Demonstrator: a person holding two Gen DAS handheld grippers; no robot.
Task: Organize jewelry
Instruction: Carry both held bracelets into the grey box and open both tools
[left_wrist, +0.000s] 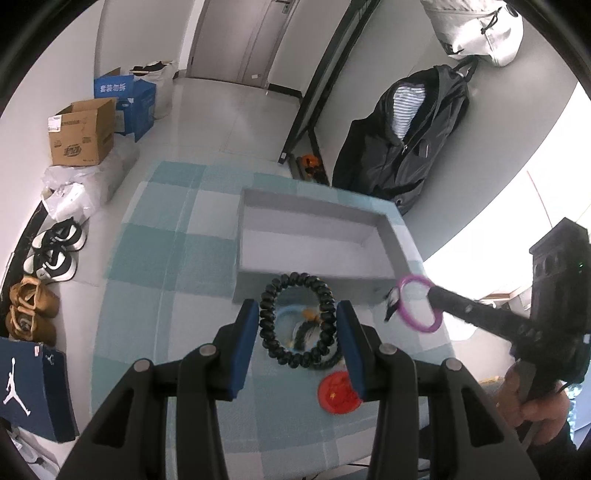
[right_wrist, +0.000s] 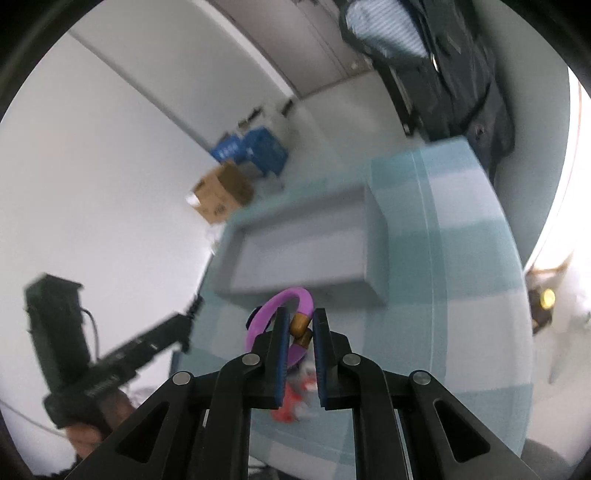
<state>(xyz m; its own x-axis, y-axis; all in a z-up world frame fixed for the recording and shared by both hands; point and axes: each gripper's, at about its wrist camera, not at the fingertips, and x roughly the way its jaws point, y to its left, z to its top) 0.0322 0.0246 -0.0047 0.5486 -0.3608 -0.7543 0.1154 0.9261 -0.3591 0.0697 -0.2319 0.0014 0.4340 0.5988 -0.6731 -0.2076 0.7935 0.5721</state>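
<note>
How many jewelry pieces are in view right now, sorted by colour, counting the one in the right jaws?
Black: 1, the spiral coil band on the cloth between the left jaws
Purple: 1, the purple ring held in the right jaws
Light blue: 1, the blue loop lying inside the coil
Red: 1, the round red badge
Total: 4

A purple bangle (right_wrist: 291, 317) with a gold bead hangs raised just before the grey tray (left_wrist: 314, 236). A black beaded bracelet (left_wrist: 297, 321) lies flat just beside the tray's near wall, with a red disc (left_wrist: 338, 393) nearer still.
</note>
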